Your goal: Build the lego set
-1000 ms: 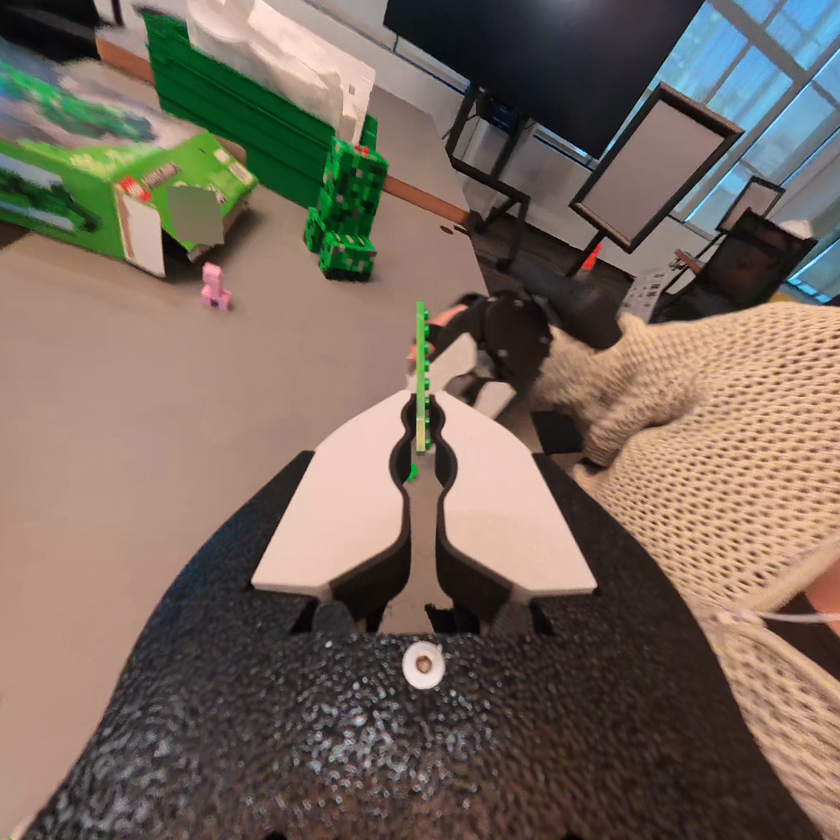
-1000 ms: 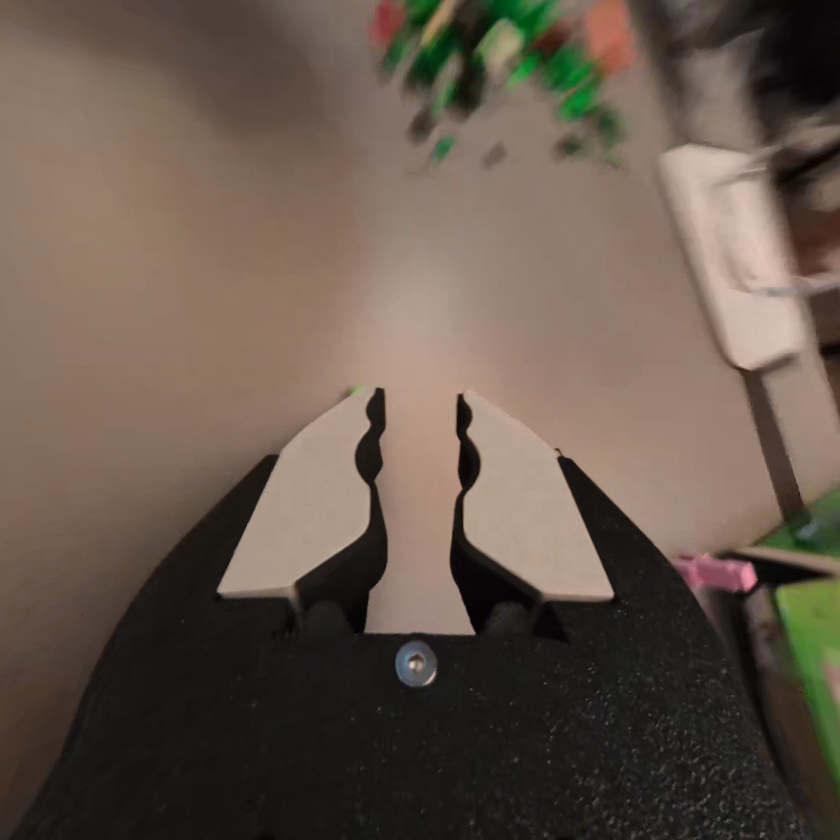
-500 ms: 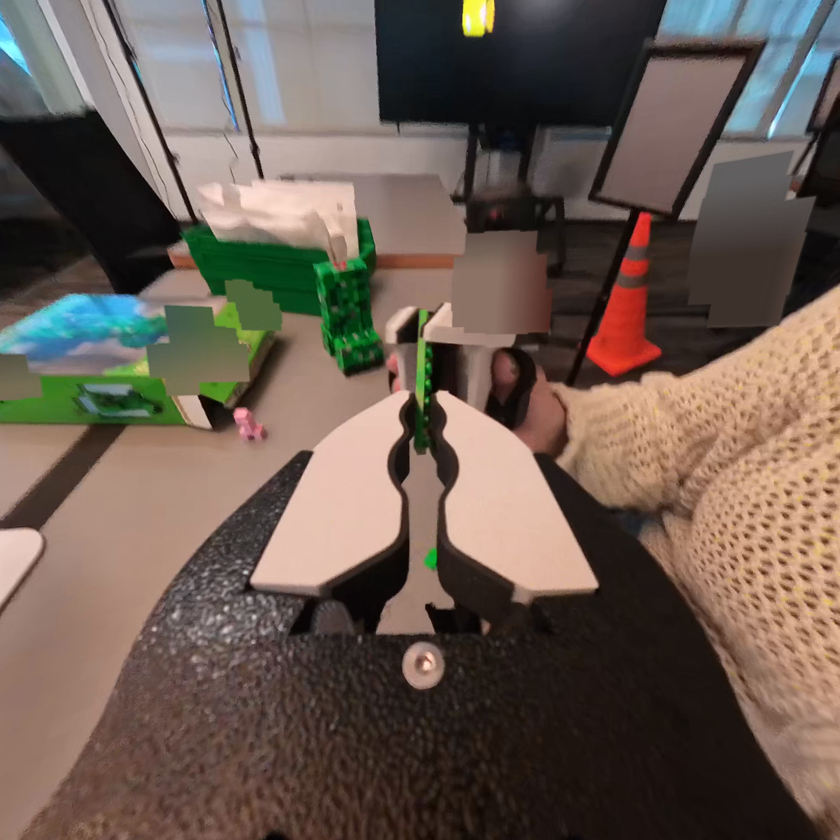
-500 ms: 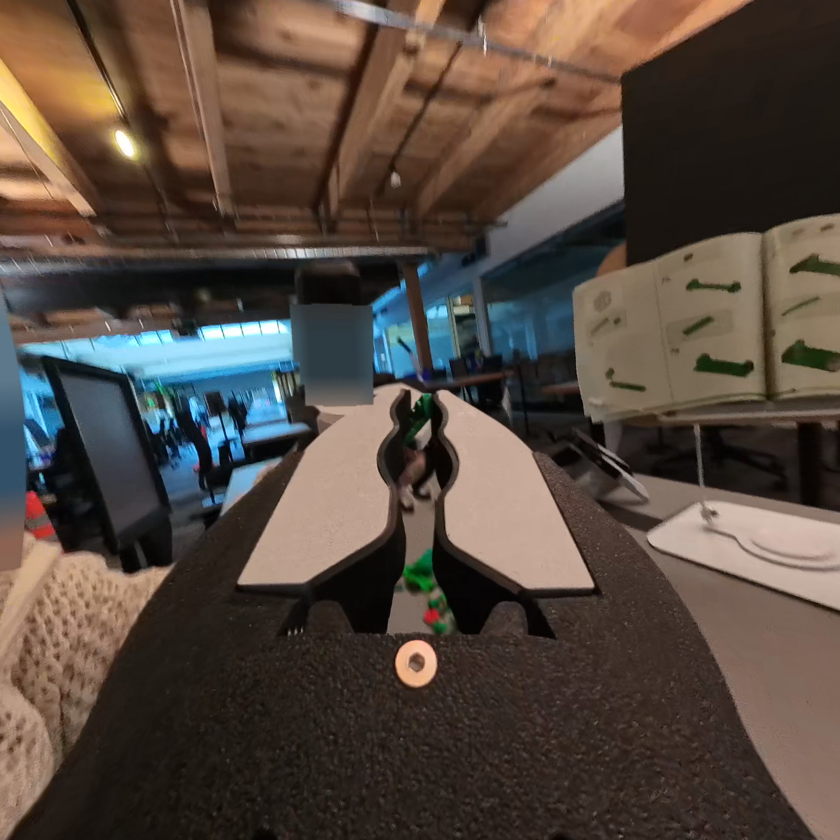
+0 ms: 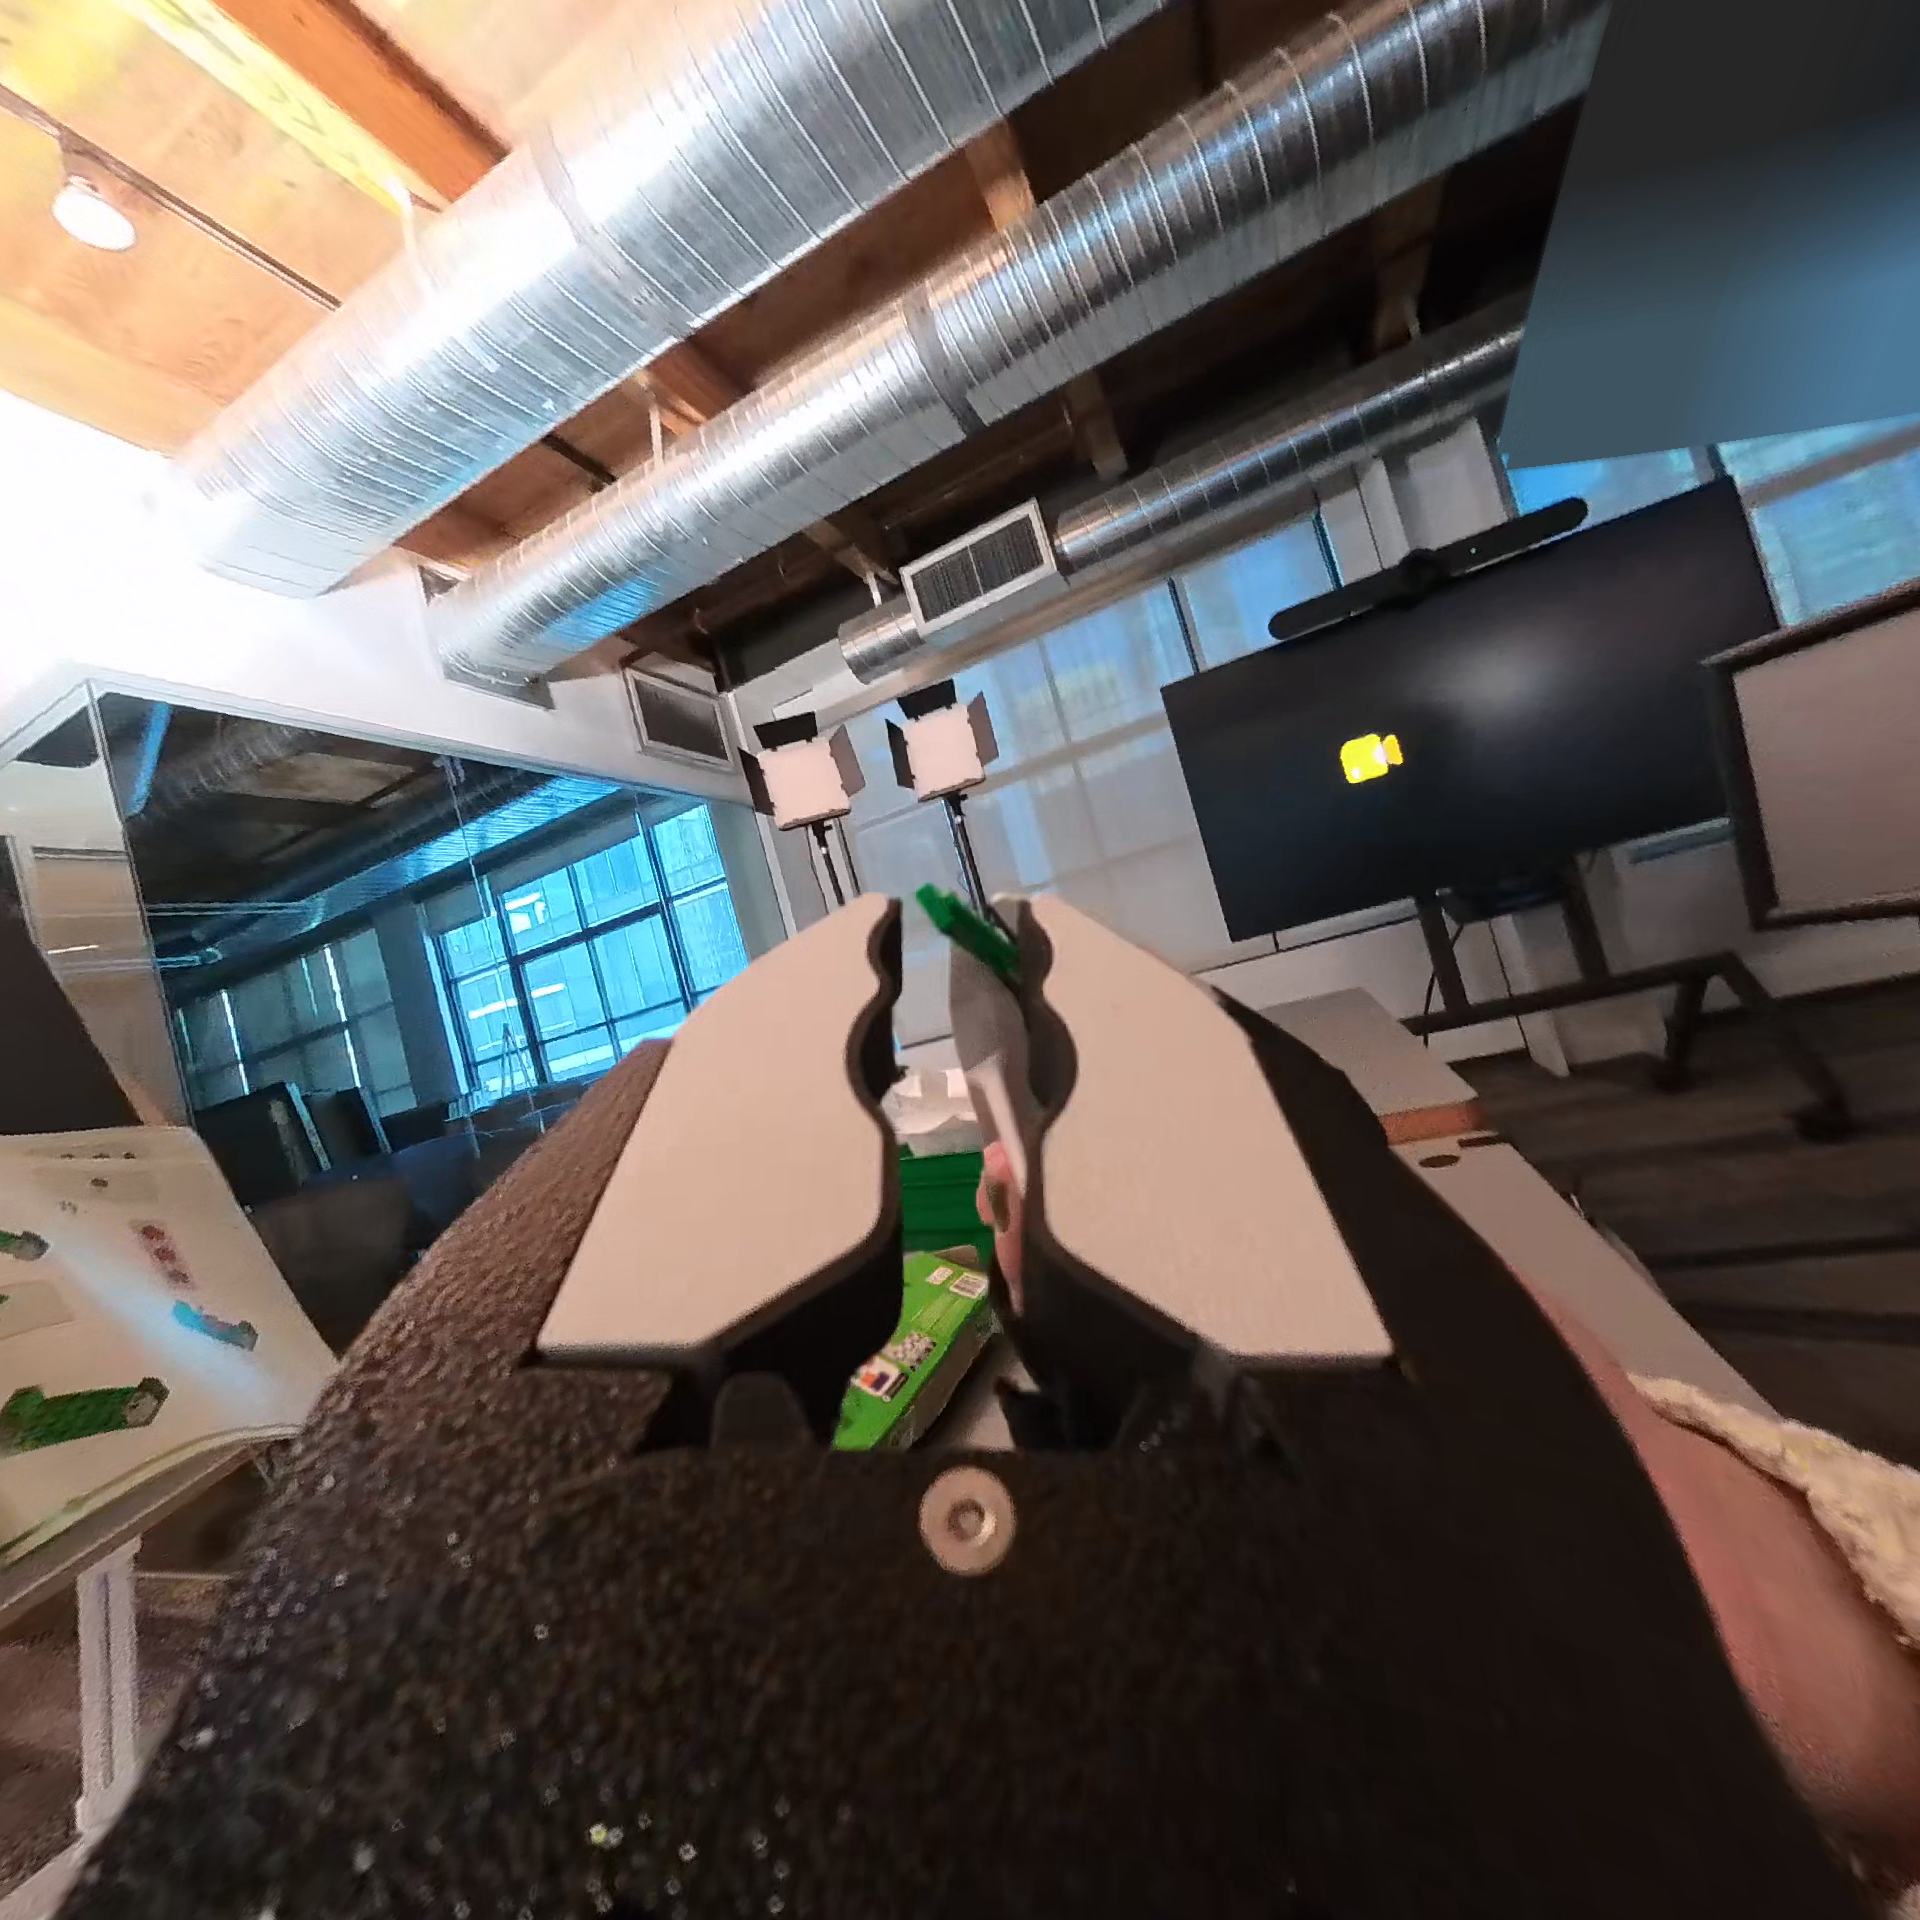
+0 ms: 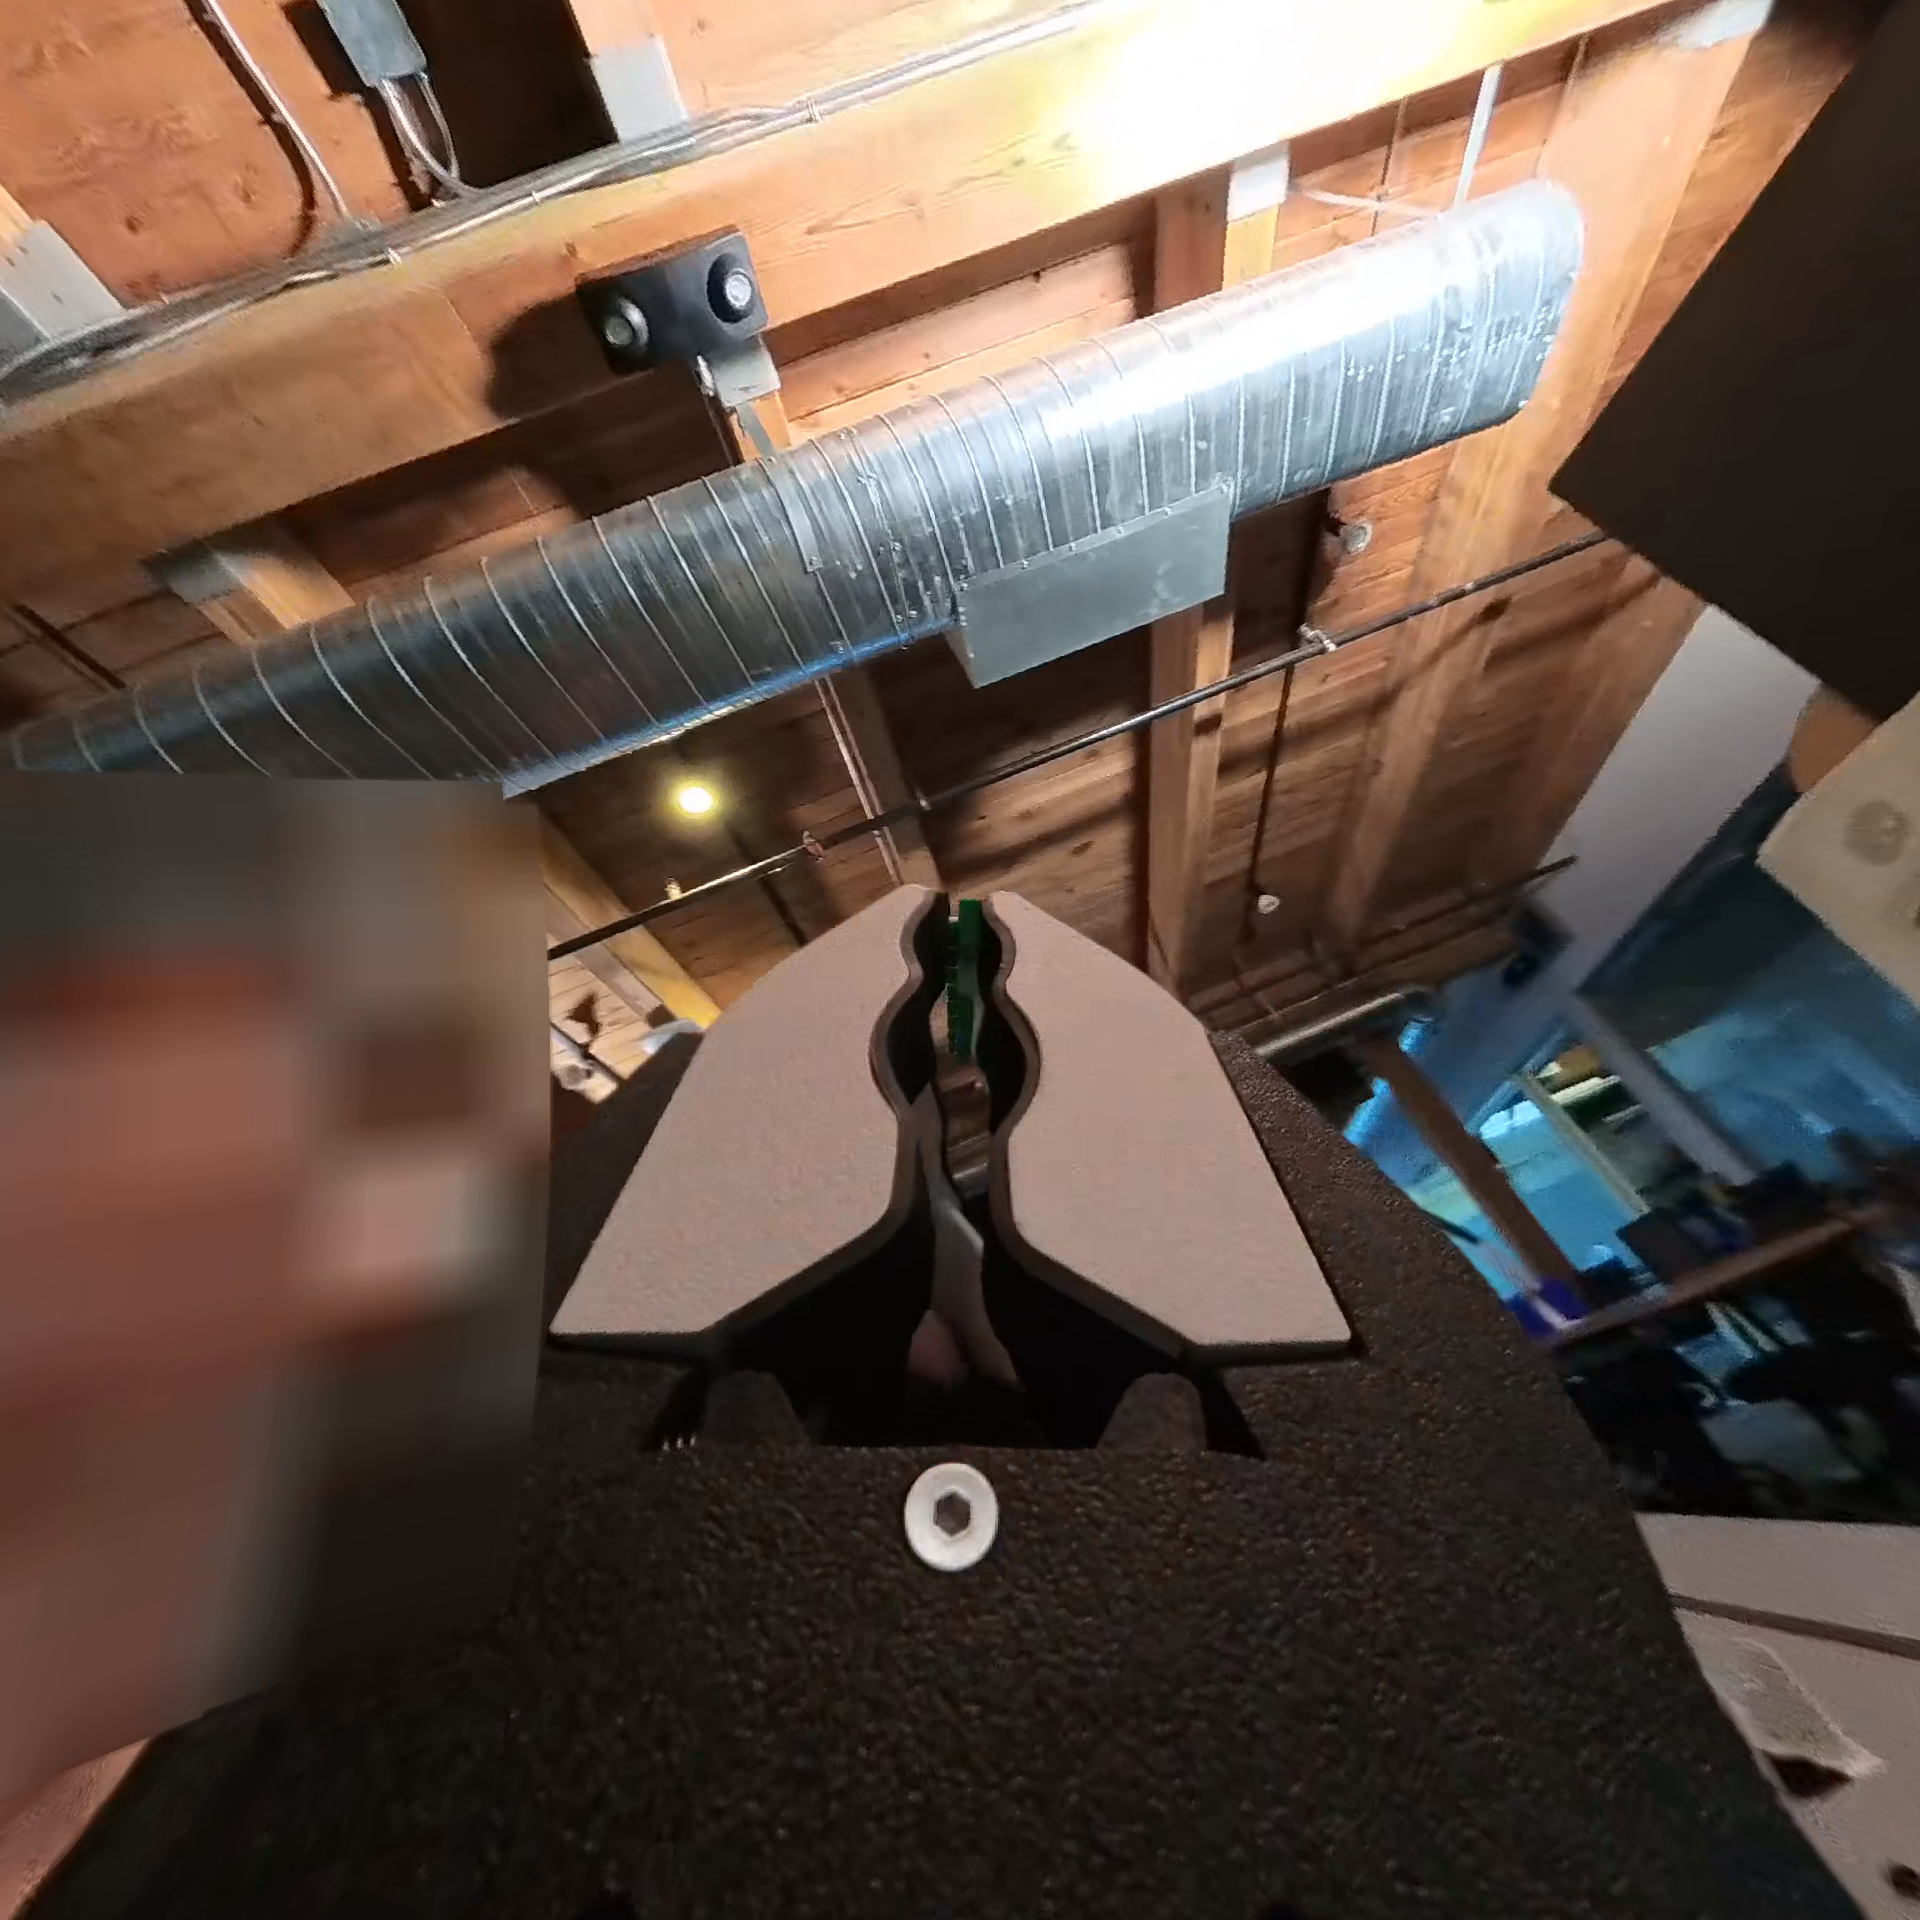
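A thin green Lego plate [image 6: 968, 977] stands edge-on between the tips of my right gripper [image 6: 961, 899], which is shut on it and points up at the ceiling. In the left wrist view the same plate [image 5: 966, 935] shows at the tips of my left gripper [image 5: 956, 914], whose jaws stand apart around it, the plate close against the right-hand jaw. A white finger of the right gripper [image 5: 992, 1049] reaches up through the gap. The left gripper holds nothing.
A green Lego box [image 5: 914, 1340] shows below through the left jaws. An open instruction booklet [image 5: 104, 1299] stands at the left, and a grey table [image 5: 1455, 1195] runs to the right. A dark screen on a stand [image 5: 1455, 748] is behind.
Both grippers have swung upward from the table toward the ceiling. My left gripper was shut on the green plate and has opened. My right gripper was open and has shut on the plate.
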Demonstrator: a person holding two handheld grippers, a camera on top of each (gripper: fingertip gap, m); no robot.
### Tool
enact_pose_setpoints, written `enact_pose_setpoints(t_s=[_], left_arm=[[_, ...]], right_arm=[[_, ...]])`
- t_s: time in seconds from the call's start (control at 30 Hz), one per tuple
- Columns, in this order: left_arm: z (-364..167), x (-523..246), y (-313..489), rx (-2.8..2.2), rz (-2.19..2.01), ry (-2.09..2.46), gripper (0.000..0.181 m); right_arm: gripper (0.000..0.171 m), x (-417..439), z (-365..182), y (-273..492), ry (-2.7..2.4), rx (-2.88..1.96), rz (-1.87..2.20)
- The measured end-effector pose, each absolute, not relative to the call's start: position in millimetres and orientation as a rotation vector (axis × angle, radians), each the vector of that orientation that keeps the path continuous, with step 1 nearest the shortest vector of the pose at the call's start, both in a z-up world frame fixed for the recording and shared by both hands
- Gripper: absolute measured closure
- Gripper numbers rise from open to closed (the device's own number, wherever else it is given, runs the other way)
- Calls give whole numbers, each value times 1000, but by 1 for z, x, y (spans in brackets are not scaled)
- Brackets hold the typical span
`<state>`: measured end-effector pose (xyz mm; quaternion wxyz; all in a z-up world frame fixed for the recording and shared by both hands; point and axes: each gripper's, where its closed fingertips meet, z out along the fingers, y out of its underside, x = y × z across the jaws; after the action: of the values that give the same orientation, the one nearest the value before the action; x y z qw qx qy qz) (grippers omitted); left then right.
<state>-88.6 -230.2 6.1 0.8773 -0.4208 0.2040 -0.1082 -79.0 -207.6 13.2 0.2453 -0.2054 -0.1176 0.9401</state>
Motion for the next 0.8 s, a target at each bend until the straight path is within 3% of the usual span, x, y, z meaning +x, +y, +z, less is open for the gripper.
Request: enact_pose_setpoints(t_s=[0.03,0.37,0.67,0.8], left_arm=[[6,-88,-231,-870,-222,430,161],[0,-76,-261,-739,115,840,149],[-5,-64,-272,-745,304,1021,170],[-9,-68,-267,-796,323,1043,174]], right_arm=[[167,-80,13,-210,-330,-554,2598],[167,-88,7,-239,-528,-662,3217],[167,-88,0,-252,-573,-655,3426],[160,-97,-9,-245,-581,-778,3258]])
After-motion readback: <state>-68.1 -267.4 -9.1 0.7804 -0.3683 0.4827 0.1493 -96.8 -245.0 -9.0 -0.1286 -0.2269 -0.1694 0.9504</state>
